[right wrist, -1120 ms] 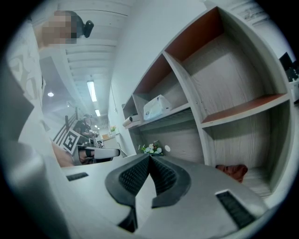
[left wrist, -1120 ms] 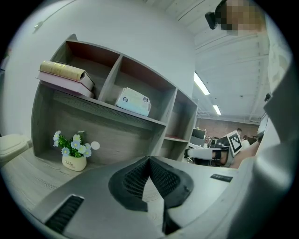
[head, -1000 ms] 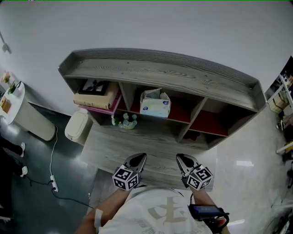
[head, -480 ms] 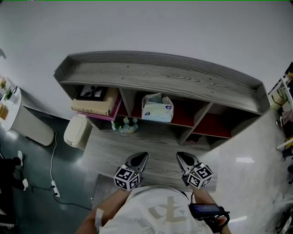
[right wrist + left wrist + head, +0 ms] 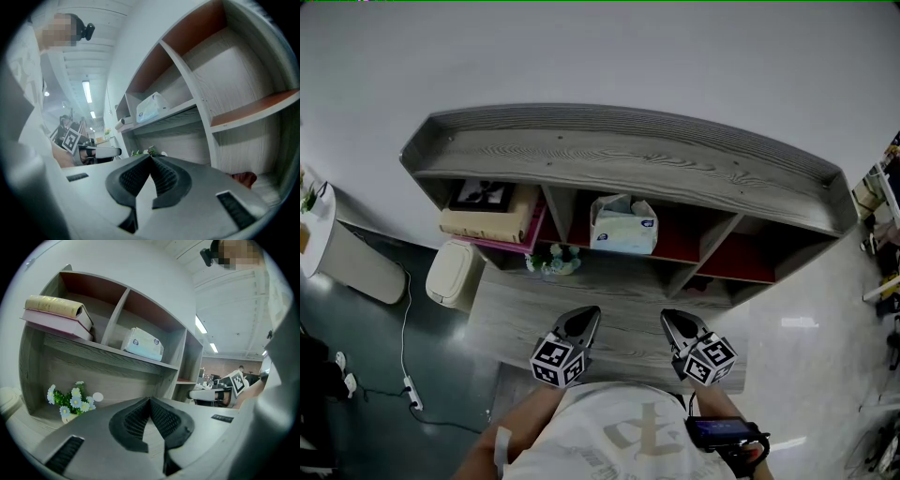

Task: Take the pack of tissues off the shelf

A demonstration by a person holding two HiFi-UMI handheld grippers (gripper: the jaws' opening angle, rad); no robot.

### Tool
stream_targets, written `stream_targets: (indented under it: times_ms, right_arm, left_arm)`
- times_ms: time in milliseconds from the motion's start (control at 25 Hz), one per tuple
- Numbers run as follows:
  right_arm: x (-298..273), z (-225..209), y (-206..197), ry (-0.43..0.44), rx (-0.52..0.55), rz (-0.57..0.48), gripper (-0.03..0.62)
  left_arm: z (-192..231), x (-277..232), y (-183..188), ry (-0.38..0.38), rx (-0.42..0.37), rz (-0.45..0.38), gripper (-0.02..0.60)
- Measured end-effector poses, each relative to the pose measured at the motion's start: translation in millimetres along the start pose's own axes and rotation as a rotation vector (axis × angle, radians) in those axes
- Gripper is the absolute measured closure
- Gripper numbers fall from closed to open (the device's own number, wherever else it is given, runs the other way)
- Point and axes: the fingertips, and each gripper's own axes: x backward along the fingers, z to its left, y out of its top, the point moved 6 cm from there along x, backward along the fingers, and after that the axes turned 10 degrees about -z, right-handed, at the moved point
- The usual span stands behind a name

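Observation:
The pack of tissues [image 5: 623, 225], white and pale blue with a tissue sticking up, stands in the middle upper compartment of the grey wooden shelf [image 5: 628, 150]. It also shows as the pack of tissues [image 5: 143, 344] and the pack of tissues [image 5: 150, 107] in the two gripper views. My left gripper [image 5: 584, 321] and right gripper [image 5: 673, 326] hang side by side low in front of the shelf, well short of the pack. Both are shut with nothing between their pads.
Stacked books [image 5: 492, 214] fill the left compartment. A small pot of flowers [image 5: 551, 261] stands on the lower board. A white bin [image 5: 450, 275] and a cable [image 5: 405, 337] lie on the floor at left. A dark red thing [image 5: 243, 178] sits low at right.
The view has shifted slightly, so the shelf and the tissue pack sit a little to the right and lower. Both grippers have kept their places and stayed shut.

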Motion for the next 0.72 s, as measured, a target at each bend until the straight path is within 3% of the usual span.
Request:
stream_targets:
  times_ms: [280, 320, 720]
  right_arm:
    - [-3, 4, -6, 0.010, 0.005, 0.017, 0.589]
    - [-3, 4, -6, 0.011, 0.006, 0.017, 0.589]
    - [0, -7, -1, -0.012, 0.011, 0.020, 0.589]
  left_arm:
    - [14, -1, 11, 0.019, 0.002, -0.019, 0.546]
    - [16, -1, 13, 0.025, 0.007, -0.023, 0.520]
    - [27, -15, 65, 0.010, -0.017, -0.079, 0.474]
